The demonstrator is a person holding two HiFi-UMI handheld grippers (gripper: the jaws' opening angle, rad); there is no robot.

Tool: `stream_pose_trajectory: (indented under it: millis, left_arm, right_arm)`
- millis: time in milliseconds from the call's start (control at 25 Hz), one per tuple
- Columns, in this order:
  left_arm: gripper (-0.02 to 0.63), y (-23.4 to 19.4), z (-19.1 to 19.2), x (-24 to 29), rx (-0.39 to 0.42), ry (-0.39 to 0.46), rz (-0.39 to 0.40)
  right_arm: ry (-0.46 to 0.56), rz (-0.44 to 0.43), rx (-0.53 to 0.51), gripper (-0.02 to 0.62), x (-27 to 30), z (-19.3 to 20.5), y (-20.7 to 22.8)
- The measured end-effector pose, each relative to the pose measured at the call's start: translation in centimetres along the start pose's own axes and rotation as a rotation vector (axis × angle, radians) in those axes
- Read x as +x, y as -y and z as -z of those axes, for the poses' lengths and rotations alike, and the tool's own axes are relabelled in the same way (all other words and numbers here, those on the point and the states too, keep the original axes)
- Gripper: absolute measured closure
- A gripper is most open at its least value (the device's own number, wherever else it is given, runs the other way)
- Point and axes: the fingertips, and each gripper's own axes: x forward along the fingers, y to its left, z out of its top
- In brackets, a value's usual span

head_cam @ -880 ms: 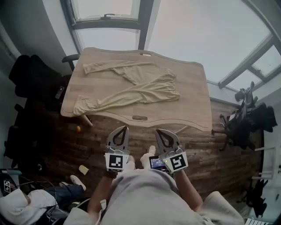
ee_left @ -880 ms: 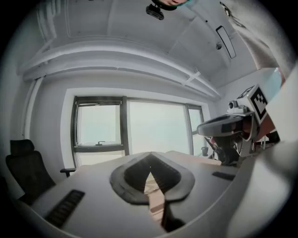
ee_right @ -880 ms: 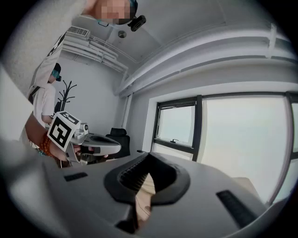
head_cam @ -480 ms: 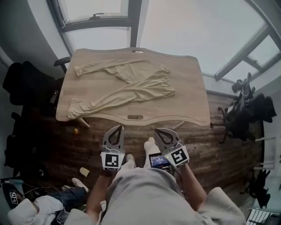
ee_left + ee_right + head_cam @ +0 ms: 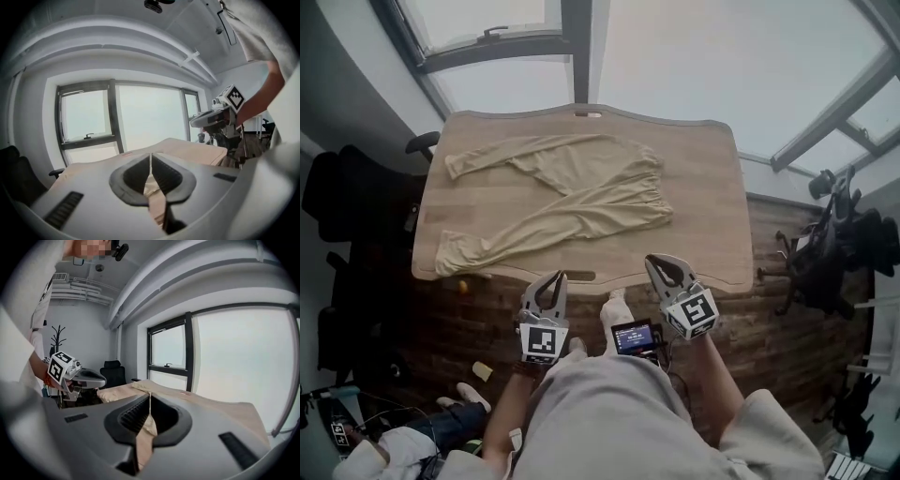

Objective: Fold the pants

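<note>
Pants spread unfolded on table, untouched.

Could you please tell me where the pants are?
In the head view the pants lie spread on the wooden table, left of its middle, legs running toward the left edge, waistband toward the centre.

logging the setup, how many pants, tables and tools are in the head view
pants: 1
table: 1
tools: 2 (left tool, right tool)
total: 4
</note>
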Motion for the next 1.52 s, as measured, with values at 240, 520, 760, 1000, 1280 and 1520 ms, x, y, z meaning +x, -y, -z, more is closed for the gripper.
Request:
stream_pose_trajectory:
  millis: [240,520,760,1000,1280,1520]
  left_arm:
    - [0.594,3.5,0.6,13.9,0.086,-0.12,0.129]
    - [0.5,8.7,4.7,28.0,0.279,-0.284,0.313]
    - [0.489,10.4,10.0,31.8,0.308,-0.443,0.378]
    - [0.479,12.5,12.7,34.9,0.374,-0.499,0.462]
    - [0.511,14.0,15.8,37.6,0.393,-0.587,0.533]
    - [0.598,18.4,16.5,36.7,0.389,-0.597,0.651]
  right_arm:
    - [-0.045,-0.061,0.015,0.588,6.4,1.9,12.6]
    - [-0.222,-0.124,0.045,0.583,14.7,8.5,26.9]
    - [-0.349,-0.027,0.349,0.529,20.3,15.7,35.9]
    - [-0.468,-0.03,0.525,0.456,25.2,21.8,39.6]
    - [-0.603,-0.003,0.565,0.555,27.0,24.8,40.2]
    - [-0.605,0.032,0.5,0.589,26.4,24.2,41.7]
